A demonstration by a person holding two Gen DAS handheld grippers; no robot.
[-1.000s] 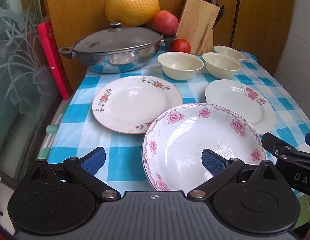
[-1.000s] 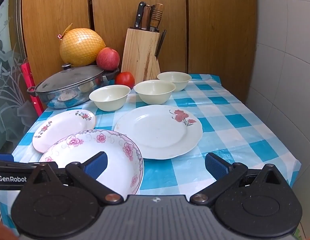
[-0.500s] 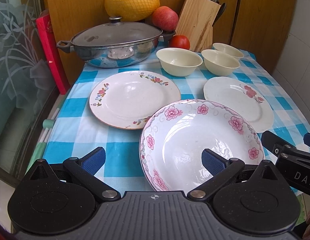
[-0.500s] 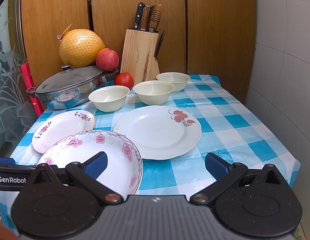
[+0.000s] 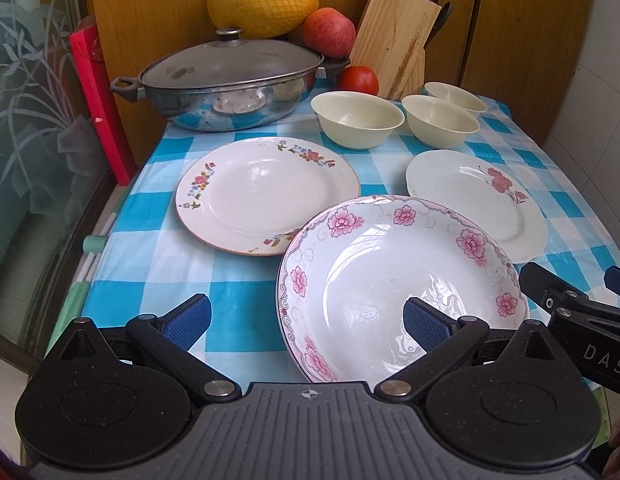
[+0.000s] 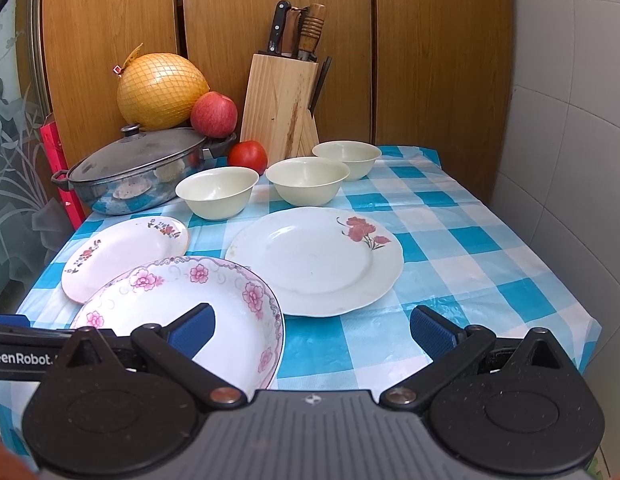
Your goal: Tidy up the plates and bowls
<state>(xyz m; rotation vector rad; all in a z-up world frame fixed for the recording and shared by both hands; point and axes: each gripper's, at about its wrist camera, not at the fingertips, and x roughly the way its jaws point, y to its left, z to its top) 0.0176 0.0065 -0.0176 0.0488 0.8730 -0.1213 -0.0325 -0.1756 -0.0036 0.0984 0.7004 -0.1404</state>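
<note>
Currently both grippers hover at the near edge of the bench, nothing grasped. Left gripper: fingers spread wide, released, straddling the near-left rim of the pink-flowered deep plate; probably lining up a rim grasp, though no contact is visible. Right gripper: fingers likewise released, just right of the deep plate, over bare checked cloth. Landmark is the deep plate. Behind it to the left lies the small-flower plate, its near edge hidden behind the deep plate's rim; contact cannot be told. Behind it to the right lies the red-flower plate, very close. Further back stand three cream bowls in a row, separate, unstacked. Judgement: sorting not begun; plates lie flat and apart, likely so each rim is reachable.
</note>
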